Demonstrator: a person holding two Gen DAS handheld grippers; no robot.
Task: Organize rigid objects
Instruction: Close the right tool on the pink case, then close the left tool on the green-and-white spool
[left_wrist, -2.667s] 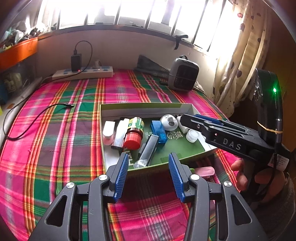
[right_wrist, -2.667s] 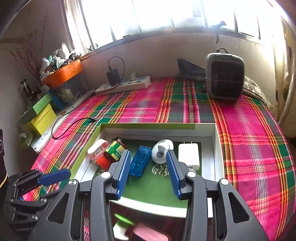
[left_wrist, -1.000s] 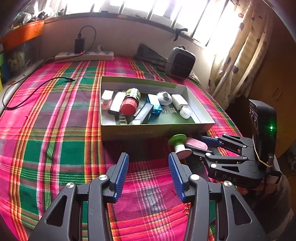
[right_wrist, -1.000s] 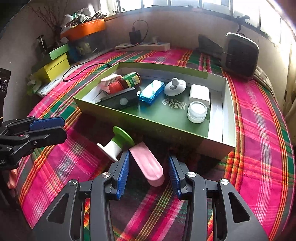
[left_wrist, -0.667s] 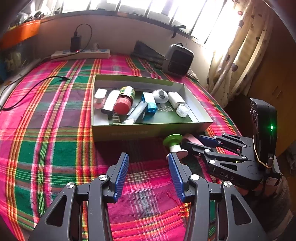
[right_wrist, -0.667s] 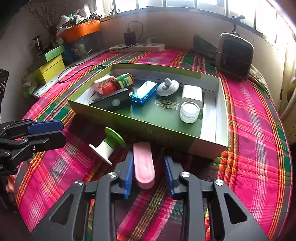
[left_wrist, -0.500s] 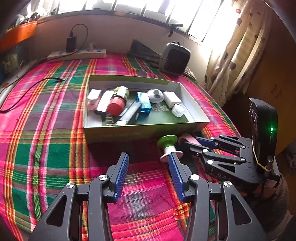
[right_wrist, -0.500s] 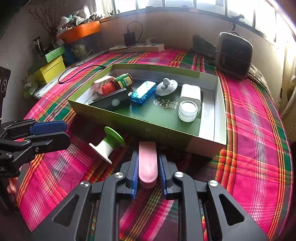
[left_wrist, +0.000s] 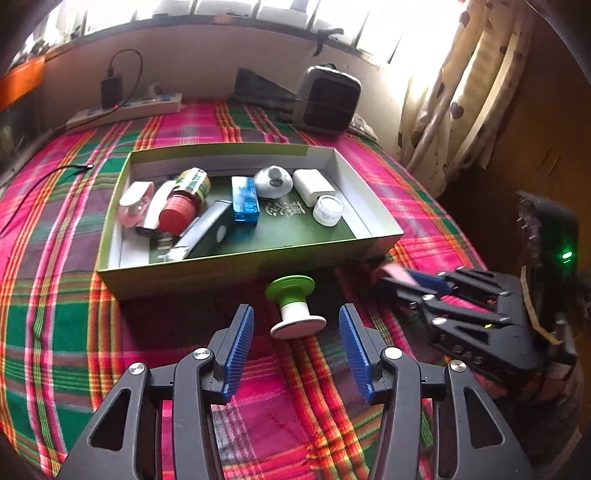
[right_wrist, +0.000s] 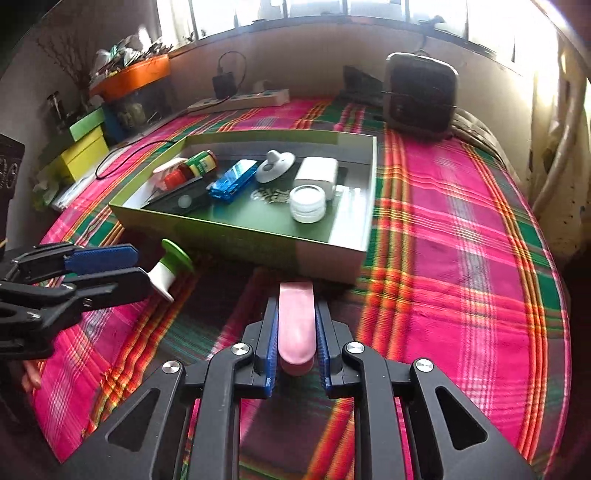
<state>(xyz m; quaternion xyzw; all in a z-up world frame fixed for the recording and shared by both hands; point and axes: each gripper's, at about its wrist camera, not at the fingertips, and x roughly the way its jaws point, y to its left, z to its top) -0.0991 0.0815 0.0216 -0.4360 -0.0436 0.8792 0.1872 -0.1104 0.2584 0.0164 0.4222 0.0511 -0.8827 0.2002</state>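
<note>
While opening, the left gripper (left_wrist: 296, 345) frames the green-topped spool (left_wrist: 295, 308).

One green box (left_wrist: 236, 271) holds eight small items; outside it are one green-capped spool (left_wrist: 295, 308) and one pink case (right_wrist: 296, 325). One heater (left_wrist: 327, 99), one power strip (left_wrist: 125, 112).

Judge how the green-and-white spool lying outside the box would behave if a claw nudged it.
The spool lies on its side on round flanges, so it would probably roll, curving, since one flange looks wider. It looks like stiff plastic, likely light. The plaid cloth may slow it.
</note>
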